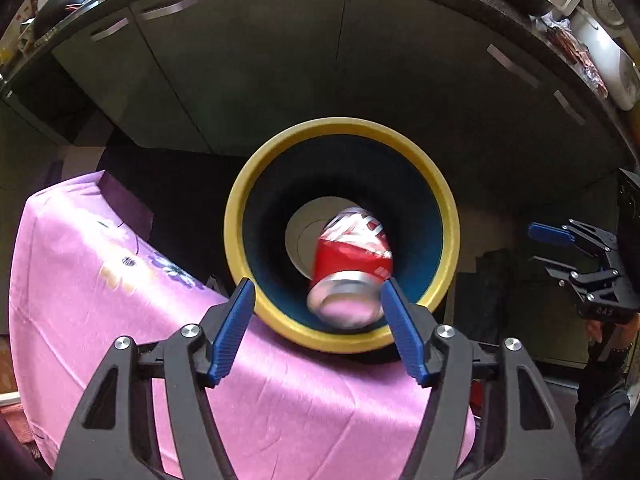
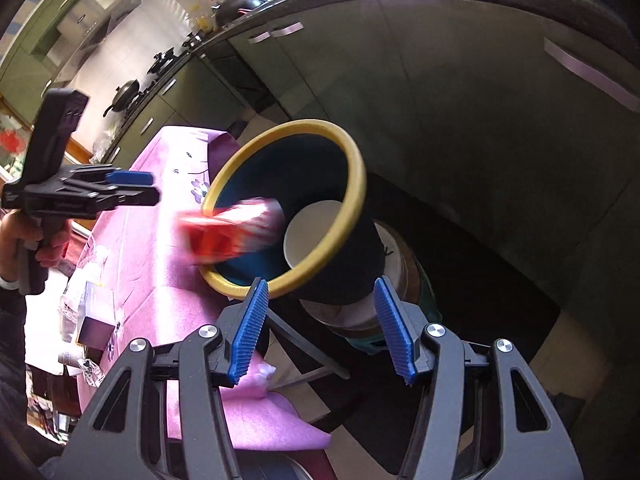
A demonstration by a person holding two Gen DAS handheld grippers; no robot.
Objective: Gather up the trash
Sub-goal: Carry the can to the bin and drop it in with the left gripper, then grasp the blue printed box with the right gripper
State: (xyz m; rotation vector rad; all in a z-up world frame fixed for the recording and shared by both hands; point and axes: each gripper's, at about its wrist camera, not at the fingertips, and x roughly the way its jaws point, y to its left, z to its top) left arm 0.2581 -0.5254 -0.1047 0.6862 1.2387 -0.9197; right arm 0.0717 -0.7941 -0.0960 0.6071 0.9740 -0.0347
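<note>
Left tongs [image 1: 318, 304] sit nearest the left wrist camera, pointing steeply down over the bin [image 1: 240, 216]. Blue pads [image 1: 234, 324] are spread apart, not pressing on anything. Red can [image 1: 352, 264] shows between the pad tips, motion-blurred, bottom end toward the camera, inside the bin's mouth outline. Its edge runs close to the right pad; contact can't be told from this view.

Right wrist view settles more: can [image 2: 228, 236] is a red smear at the near-left part of the yellow rim [image 2: 352, 152], part over the rim, part over the opening, well apart from the left tongs [image 2: 154, 188], which sit off to the left in a person's hand [image 2: 44, 248]. So the can is loose, not gripped.

Bin is dark inside with a yellow rim, standing just beside the pink-clothed counter [image 1: 100, 280] edge. White cup [image 2: 308, 236] lies inside the bin, below the can.

Right tongs [image 2: 320, 300] are released too, pads wide, nothing between them, hovering near the bin's lower rim. They also appear at the right edge of the left wrist view [image 1: 548, 248], clear of the bin.

Counter cloth has a floral print; a small dark box [image 2: 94, 330] and some clear wrappers [image 2: 76, 308] lie on it toward the left. Green cabinets [image 1: 260, 52] run behind the bin.
</note>
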